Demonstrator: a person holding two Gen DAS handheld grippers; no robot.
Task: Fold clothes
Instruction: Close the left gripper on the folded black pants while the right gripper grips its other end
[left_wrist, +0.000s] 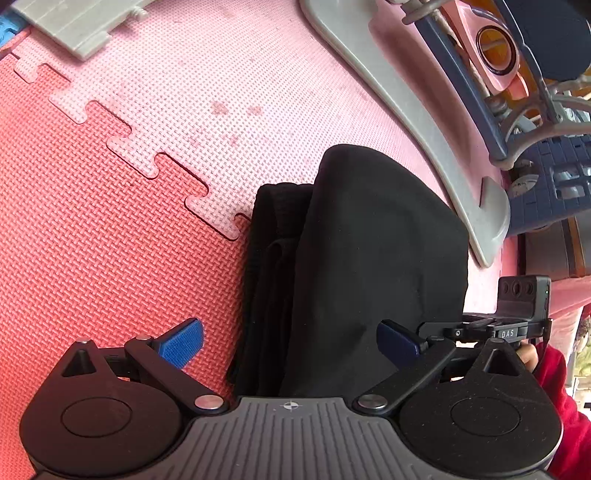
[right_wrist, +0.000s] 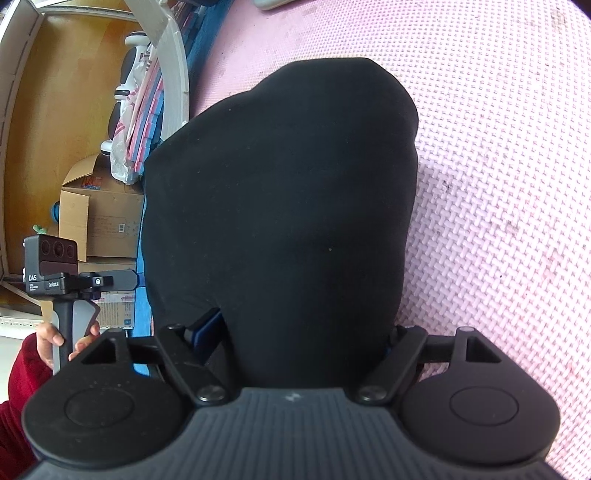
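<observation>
Nearest the left wrist camera, the left gripper (left_wrist: 290, 341) stands open, its blue-padded fingers (left_wrist: 184, 341) spread wide with nothing between the pads. Just ahead of it, the folded black fabric garment (left_wrist: 369, 258) lies on the interlocking foam floor mat (left_wrist: 110, 240); the gripper's right-hand pad overlaps the cloth's near edge, while the left-hand pad hangs over bare red mat. On the gripper's right, a hand (left_wrist: 526, 356) in a red sleeve (left_wrist: 561, 402) holds the other tool.

In the right wrist view, the right gripper (right_wrist: 295, 339) has the same garment (right_wrist: 280, 206) bunched between its fingers, closed on it, the pads mostly buried in cloth. Beyond the garment the pink mat (right_wrist: 498, 184) continues. Far left of this gripper stands a brown cardboard box (right_wrist: 99, 221).
</observation>
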